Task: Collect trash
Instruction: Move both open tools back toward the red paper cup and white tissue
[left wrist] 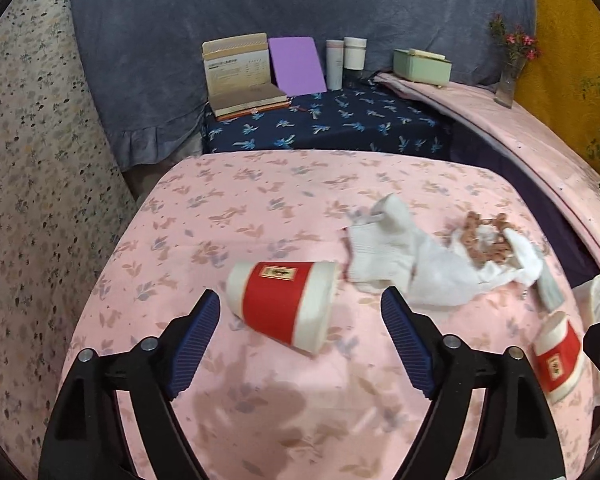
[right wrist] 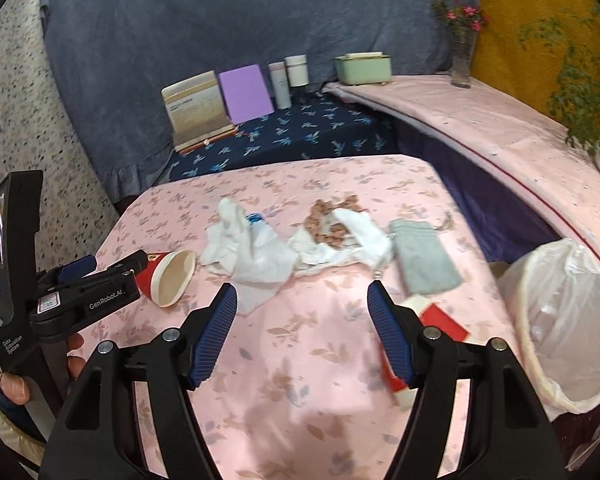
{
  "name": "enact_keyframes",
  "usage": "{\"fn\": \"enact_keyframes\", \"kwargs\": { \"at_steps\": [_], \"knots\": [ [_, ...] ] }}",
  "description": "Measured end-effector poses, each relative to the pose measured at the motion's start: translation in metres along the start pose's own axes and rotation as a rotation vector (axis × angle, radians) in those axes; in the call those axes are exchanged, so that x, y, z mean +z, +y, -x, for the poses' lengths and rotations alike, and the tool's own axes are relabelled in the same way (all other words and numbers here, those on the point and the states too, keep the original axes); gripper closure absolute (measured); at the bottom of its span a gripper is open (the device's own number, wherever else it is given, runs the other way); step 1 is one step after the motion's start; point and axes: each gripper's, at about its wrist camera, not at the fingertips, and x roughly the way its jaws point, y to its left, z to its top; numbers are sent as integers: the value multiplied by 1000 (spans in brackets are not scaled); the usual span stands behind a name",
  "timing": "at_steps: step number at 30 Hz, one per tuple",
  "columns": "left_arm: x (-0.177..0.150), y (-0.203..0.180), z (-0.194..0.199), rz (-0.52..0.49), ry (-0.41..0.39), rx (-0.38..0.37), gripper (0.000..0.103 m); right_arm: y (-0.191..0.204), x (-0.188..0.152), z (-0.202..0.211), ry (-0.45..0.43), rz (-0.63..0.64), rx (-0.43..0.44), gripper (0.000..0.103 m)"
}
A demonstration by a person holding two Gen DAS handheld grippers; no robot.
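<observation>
Two red-and-white paper cups lie tipped on the pink floral bench (left wrist: 260, 208): one (left wrist: 282, 308) just ahead of the spread, empty left gripper (left wrist: 300, 312), the other (right wrist: 428, 320) beside the spread, empty right gripper (right wrist: 302, 300).

The right gripper (right wrist: 302, 304) hangs over the pink cloth (right wrist: 300, 380) with jaws apart and nothing between them. A red cup (right wrist: 440, 320) lies partly behind its right finger. At left, the left gripper (right wrist: 136, 268) points at a second cup (right wrist: 168, 278) on its side. Beyond lie tissues (right wrist: 256, 256), brown scraps (right wrist: 328, 220) and a grey pouch (right wrist: 424, 256). A lined bin (right wrist: 560, 312) stands at right.
</observation>
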Motion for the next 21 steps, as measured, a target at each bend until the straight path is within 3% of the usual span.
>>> {"fn": "enact_keyframes", "kwargs": {
  "at_steps": [8, 16, 21],
  "knots": [
    [8, 22, -41, -6, 38, -17, 19, 25, 10, -48, 52, 15, 33, 39],
    [7, 17, -64, -36, 60, -105, 18, 39, 14, -85, 89, 20, 44, 39],
    [7, 8, -85, -75, 88, -85, 18, 42, 17, -102, 110, 13, 55, 39]
  ]
}}
